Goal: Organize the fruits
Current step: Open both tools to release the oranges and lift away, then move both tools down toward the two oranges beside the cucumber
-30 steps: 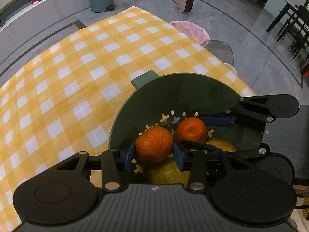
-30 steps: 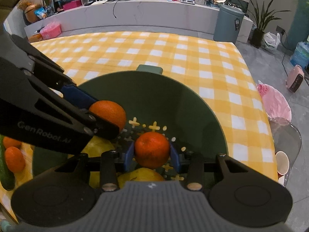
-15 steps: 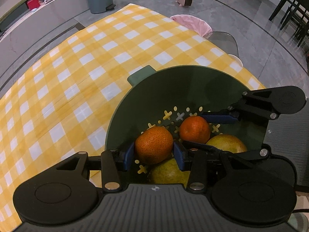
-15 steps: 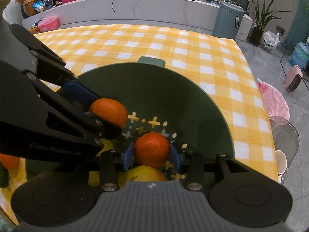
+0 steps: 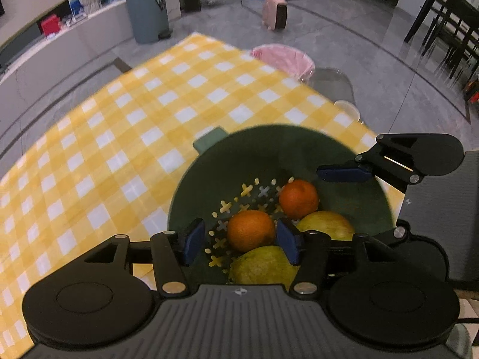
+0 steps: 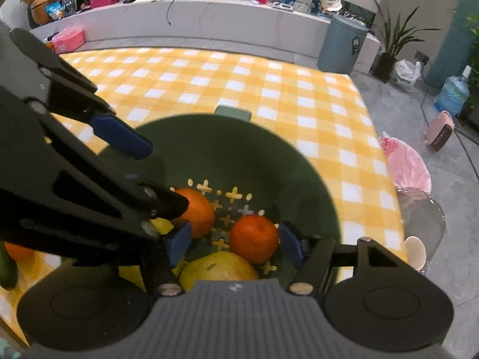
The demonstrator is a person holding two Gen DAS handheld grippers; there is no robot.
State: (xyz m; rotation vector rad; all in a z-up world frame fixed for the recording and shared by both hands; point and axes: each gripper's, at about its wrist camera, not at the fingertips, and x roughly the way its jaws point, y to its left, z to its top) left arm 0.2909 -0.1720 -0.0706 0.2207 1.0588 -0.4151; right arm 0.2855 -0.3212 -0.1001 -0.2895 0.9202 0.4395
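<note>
Tabletop (image 5: 125, 137) has a yellow-and-white checked cloth over it. Green bowl (image 5: 269, 149) with cross-shaped drain holes sits on it near the corner, small tab handle on the far rim.

Fruit inside the bowl: two yellow-green pears, one (image 5: 260, 264) nearest the left camera, the other (image 5: 326, 224) just right of it. Two oranges rest on or against the pears: left orange (image 5: 251, 230) and right orange (image 5: 298, 199).

Left hand-held gripper (image 5: 241, 240): jaws opening, left orange sits between the blue pads with a clear gap on the left side, right pad close, so not gripped.

Right hand-held gripper (image 6: 233, 242): jaws opening too, right orange (image 6: 254, 238) between the pads, gaps visible both sides, released.

Right view's left edge: another orange (image 6: 18, 251) and a dark green vegetable (image 6: 7, 269) on the tabletop, outside the bowl.
</note>
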